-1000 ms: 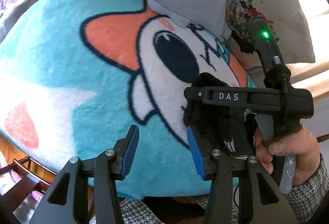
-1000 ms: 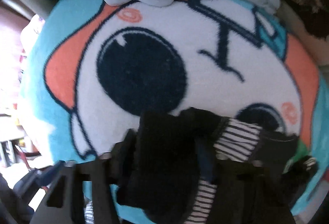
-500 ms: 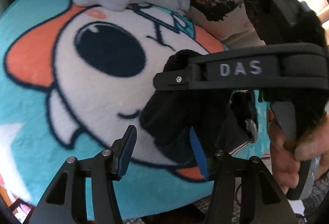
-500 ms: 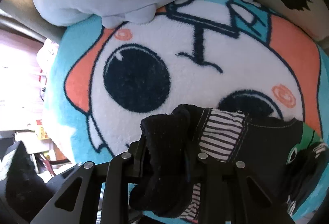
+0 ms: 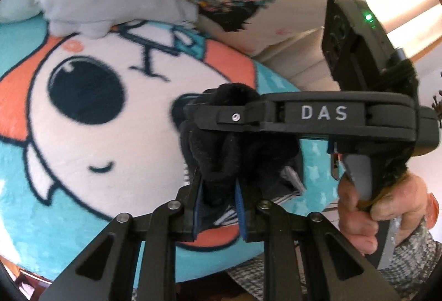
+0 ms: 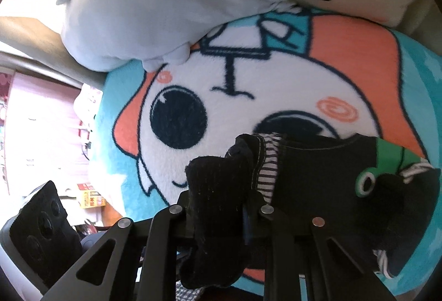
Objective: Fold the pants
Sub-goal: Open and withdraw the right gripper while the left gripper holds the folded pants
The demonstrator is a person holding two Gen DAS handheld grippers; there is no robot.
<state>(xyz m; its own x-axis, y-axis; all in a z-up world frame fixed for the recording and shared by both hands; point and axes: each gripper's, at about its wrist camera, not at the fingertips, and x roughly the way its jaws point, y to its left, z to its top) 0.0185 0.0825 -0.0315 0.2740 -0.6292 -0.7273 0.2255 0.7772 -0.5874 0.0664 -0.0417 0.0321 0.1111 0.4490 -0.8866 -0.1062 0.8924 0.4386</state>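
Black pants (image 6: 218, 190) in both clamped grippers

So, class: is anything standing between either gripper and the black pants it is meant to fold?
Nothing visible. The left gripper and the right gripper are each already clamped on the black pants, above the cartoon blanket.

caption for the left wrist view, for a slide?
Left gripper, jaws just closed, clamps the black pants over a cartoon blanket; right gripper crosses in front.
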